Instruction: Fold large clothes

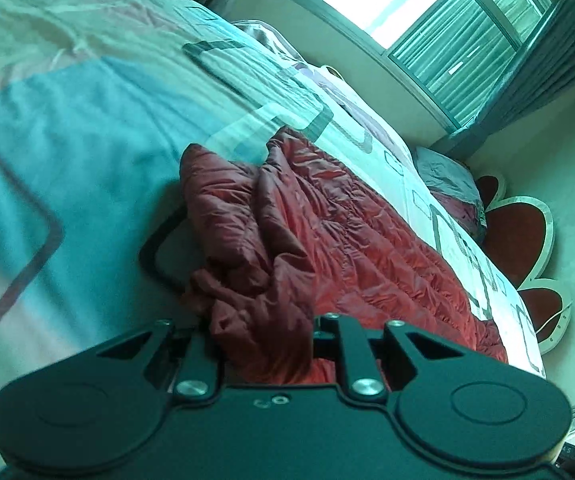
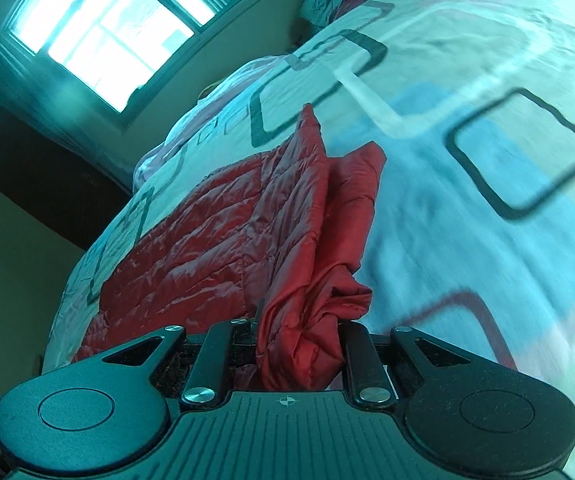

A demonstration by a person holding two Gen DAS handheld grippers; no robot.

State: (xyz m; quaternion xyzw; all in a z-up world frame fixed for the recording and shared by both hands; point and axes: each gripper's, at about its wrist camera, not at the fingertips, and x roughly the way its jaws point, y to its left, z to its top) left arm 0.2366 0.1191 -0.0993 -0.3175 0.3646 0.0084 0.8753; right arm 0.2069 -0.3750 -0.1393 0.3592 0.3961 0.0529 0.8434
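A red quilted jacket lies partly folded on the bed; it also shows in the right wrist view. My left gripper is shut on a bunched edge of the jacket, the fabric pinched between its black jaws. My right gripper is shut on another bunched edge of the jacket, which rises in a crumpled ridge from its jaws. The fingertips of both grippers are hidden in the fabric.
The bed cover is white and light blue with dark rounded squares; it also shows in the right wrist view. A window and a curtain stand beyond the bed. A pillow and red flower-shaped mats lie by the bed's far side.
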